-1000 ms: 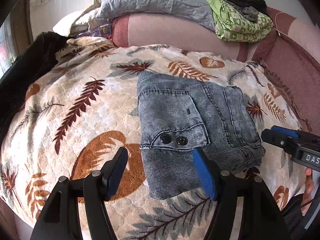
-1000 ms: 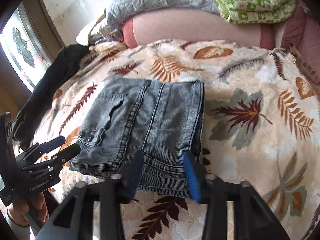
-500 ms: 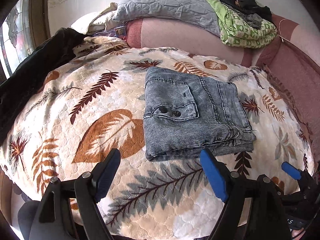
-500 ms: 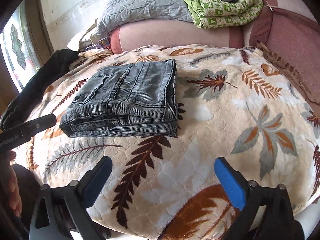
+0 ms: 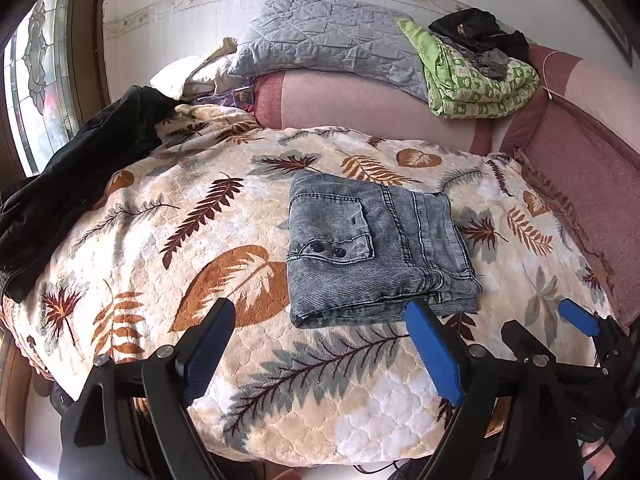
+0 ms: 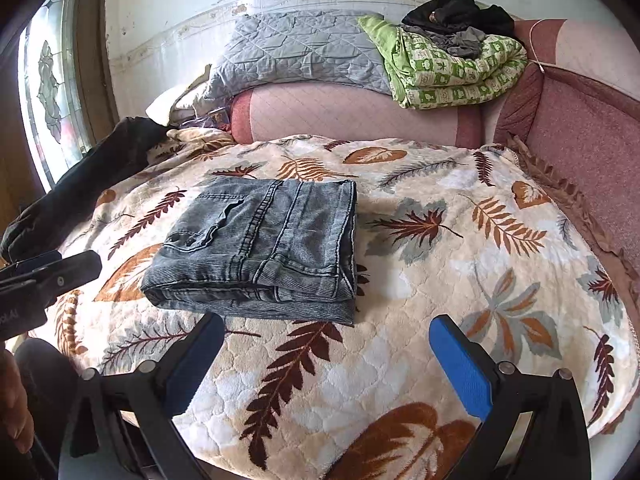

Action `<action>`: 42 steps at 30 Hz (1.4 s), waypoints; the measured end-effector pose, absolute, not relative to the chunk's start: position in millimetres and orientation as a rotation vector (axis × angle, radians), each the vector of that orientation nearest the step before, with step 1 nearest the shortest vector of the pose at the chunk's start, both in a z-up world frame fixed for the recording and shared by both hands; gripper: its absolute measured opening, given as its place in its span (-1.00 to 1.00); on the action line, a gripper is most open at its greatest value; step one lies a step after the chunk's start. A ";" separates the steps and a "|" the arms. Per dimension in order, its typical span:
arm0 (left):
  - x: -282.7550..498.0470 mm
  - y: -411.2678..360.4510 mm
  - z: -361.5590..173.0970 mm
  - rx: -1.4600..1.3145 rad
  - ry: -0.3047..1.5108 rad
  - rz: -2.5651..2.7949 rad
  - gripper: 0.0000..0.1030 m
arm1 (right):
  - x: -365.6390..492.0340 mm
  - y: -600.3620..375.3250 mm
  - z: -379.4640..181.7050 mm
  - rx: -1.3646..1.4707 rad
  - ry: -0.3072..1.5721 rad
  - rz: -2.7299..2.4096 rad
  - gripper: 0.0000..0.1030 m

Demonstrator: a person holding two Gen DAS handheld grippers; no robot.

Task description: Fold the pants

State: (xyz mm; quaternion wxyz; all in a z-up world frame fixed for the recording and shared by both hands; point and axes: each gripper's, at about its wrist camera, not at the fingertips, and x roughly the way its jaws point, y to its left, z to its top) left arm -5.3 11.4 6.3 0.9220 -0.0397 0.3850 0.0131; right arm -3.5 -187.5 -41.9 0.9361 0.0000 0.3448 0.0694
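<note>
Grey-blue denim pants (image 5: pixel 376 248) lie folded into a compact rectangle on the leaf-patterned blanket (image 5: pixel 160 240), pocket with two dark buttons facing up. In the right wrist view the same pants (image 6: pixel 264 248) sit left of centre. My left gripper (image 5: pixel 320 340) hovers over the blanket's near edge, short of the pants, its jaws still opening with nothing between them. My right gripper (image 6: pixel 324 352) stands wide open and empty near the front edge, to the right of the pants. Neither gripper touches the denim.
A dark garment (image 5: pixel 72 184) drapes over the blanket's left side. Behind the blanket rise a pink padded backrest (image 5: pixel 360 104), a grey quilted pillow (image 5: pixel 328 40) and a green folded blanket (image 5: pixel 476 80) topped with dark clothes. A stained-glass window (image 6: pixel 48 84) is at left.
Both grippers let go of the pants' near edge, opened wide and pulled back toward the blanket's front edge. The folded pants stayed where they lie.
</note>
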 end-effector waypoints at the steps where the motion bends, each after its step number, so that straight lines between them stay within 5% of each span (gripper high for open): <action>1: -6.4 10.4 7.0 -0.083 0.793 0.023 0.70 | -4.0 -185.6 -43.0 -0.009 0.707 0.143 1.00; 42: -16.8 5.2 22.9 -0.060 0.752 0.027 0.71 | -16.5 -176.4 -14.5 -0.011 0.647 0.152 1.00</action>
